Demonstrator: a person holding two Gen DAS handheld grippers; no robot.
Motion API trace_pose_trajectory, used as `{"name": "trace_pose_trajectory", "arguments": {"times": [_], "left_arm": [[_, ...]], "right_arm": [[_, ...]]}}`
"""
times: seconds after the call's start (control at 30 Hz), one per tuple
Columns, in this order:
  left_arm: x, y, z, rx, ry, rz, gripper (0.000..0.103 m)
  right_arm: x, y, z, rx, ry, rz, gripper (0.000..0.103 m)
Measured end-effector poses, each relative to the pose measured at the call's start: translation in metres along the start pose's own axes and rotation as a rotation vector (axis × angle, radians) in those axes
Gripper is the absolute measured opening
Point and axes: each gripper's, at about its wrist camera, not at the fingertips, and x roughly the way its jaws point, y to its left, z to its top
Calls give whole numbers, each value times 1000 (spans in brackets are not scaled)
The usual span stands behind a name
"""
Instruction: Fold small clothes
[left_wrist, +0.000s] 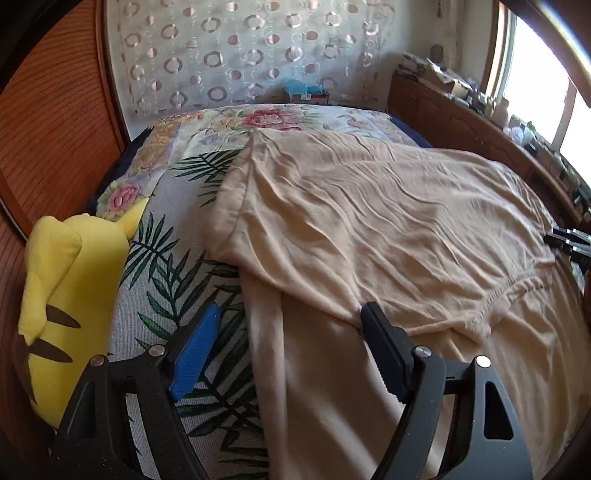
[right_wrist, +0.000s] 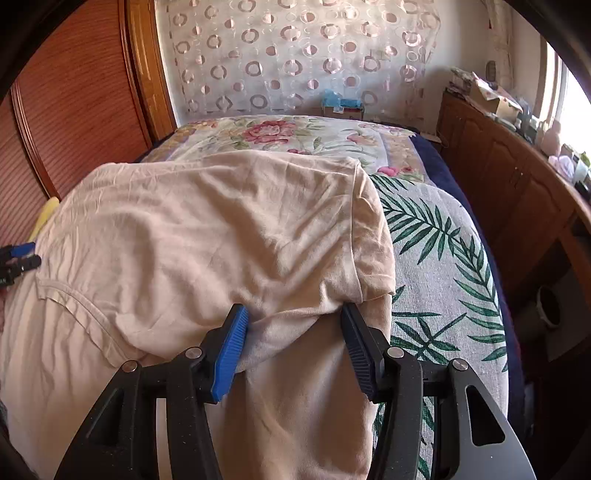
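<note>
The shirt, a thin peach knit, lies spread over the leaf-print cover in the middle of the bed, its far half doubled over toward the near side so a stitched hem runs across the top layer. By its fine creases and the way it sags at the edges, it looks light, limp and easy to drag; it will likely slip or bunch unless both layers are caught. The best holds seem to be the two corners of the folded layer, at the hem or seam where the cloth is thicker. The left gripper sits at the near left corner with fingers wide; its black finger touches the fold, its blue one is off the cloth, over the cover. The right gripper straddles a bunched ridge at the near right corner, fingers spread and touching the cloth on both sides without pinching it. A yellow plush rests at the left edge; a floral quilt lies beyond.
</note>
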Motion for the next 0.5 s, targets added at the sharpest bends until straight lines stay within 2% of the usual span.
{"name": "trace_pose_trajectory", "arguments": {"times": [0.2, 0.3, 0.4, 0.5], "left_arm": [[7, 12, 11, -29, -5, -4, 79], [10, 18, 18, -62, -13, -38, 78], [16, 25, 27, -98, -17, -55, 67], [22, 33, 36, -118, -10, -51, 44]], "right_arm": [[1, 1, 0, -8, 1, -6, 55], [0, 1, 1, -12, 1, -8, 55], [1, 1, 1, -15, 1, -8, 55], [1, 1, 1, -15, 1, -9, 55]]}}
